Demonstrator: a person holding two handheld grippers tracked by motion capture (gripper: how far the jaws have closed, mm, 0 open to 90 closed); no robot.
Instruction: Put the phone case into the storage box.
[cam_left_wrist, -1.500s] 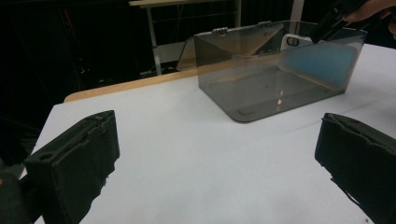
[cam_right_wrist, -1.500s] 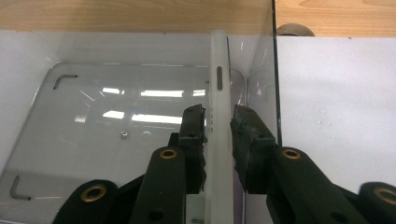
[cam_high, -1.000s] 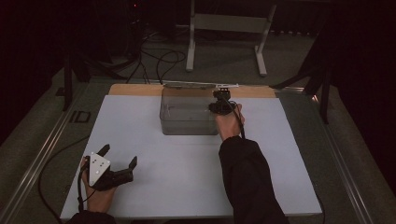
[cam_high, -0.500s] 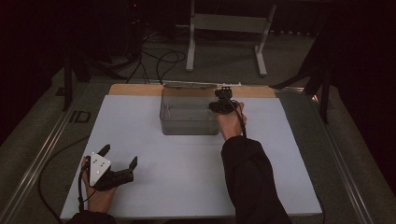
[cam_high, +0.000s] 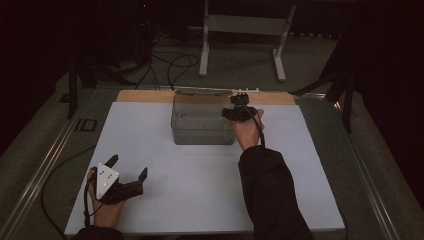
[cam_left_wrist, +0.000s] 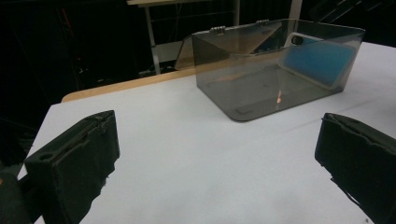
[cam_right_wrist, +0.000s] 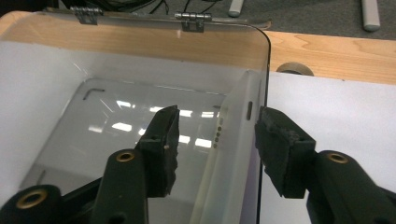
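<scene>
**Phone down in the clear box, my right jaws letting go**

Phone leans against the side wall inside the clear box at the table's far edge. My right gripper straddles that wall, jaws just opening, nothing pinched. I judge the drop done; shutting the flipped-back lid looks left. My left gripper rests near me, jaws wide, empty.

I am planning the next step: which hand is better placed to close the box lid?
Right: the right gripper is at the clear box, jaws just opening astride its wall; left gripper rests far away.
</scene>
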